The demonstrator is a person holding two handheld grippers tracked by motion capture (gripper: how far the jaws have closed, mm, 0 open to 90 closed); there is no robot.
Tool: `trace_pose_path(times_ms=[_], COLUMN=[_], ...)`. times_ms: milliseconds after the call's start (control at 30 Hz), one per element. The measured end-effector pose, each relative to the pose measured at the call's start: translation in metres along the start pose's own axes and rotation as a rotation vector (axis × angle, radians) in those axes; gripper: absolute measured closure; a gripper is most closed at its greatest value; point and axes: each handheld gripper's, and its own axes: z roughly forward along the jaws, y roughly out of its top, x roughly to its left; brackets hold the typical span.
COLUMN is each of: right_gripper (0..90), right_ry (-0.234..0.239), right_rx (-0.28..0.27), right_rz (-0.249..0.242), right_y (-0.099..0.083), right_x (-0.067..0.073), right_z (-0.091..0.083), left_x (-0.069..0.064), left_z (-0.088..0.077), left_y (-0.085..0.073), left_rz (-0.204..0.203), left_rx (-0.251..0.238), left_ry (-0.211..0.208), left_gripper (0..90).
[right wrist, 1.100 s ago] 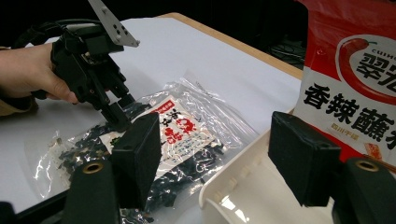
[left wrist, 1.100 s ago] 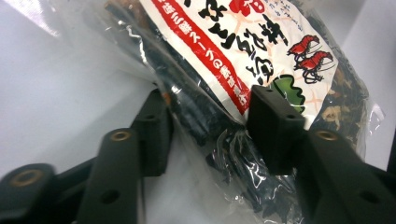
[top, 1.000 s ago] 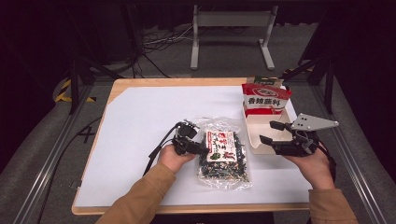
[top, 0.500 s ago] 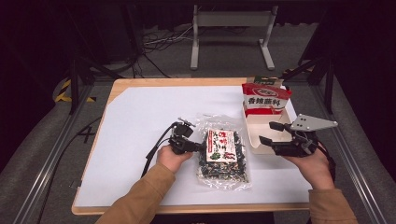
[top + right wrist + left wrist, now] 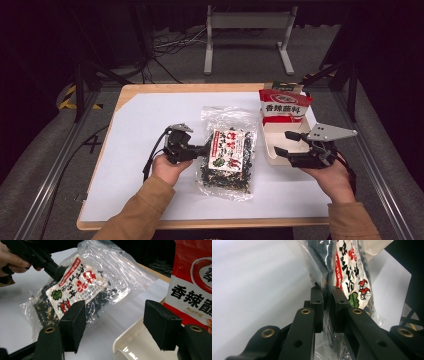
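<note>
High view: a white-covered wooden desk carries the things.
Seaweed bag: the clear plastic bag of dark dried seaweed with a red-and-white label lies at the desk's centre, its left edge raised.
Left gripper: the left gripper at 9 o'clock of the bag; its jaws have just been closing and are clenched on the bag's edge, plastic pinched between them.
Right gripper: the right gripper at 3 o'clock of the bag, jaws released, hanging over the shallow white plastic tray.
Red packet: the red-and-white printed packet stands at the tray's 12 o'clock end.
</note>
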Motion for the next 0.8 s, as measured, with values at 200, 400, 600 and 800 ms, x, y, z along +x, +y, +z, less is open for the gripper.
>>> trace_pose_path(times_ms=[200, 400, 600, 800], right_gripper=[34.5, 34.9, 35.3, 35.2], right_ry=[0.013, 0.04, 0.058, 0.077], right_rx=[0.006, 0.01, 0.028, 0.024], right_rz=[0.0, 0.012, 0.029, 0.027], right_y=[0.002, 0.005, 0.008, 0.012], right_x=[0.004, 0.009, 0.013, 0.017], right_z=[0.004, 0.01, 0.019, 0.026], left_x=[-0.007, -0.016, -0.024, -0.032], left_z=[-0.016, -0.031, -0.042, -0.052], left_y=[0.0, 0.001, 0.001, 0.001], left_rz=[0.049, 0.103, 0.161, 0.227], left_rx=[-0.052, -0.103, -0.154, -0.209], left_ry=[0.025, 0.043, 0.06, 0.086], left_gripper=[82.8, 82.8, 82.8, 82.8])
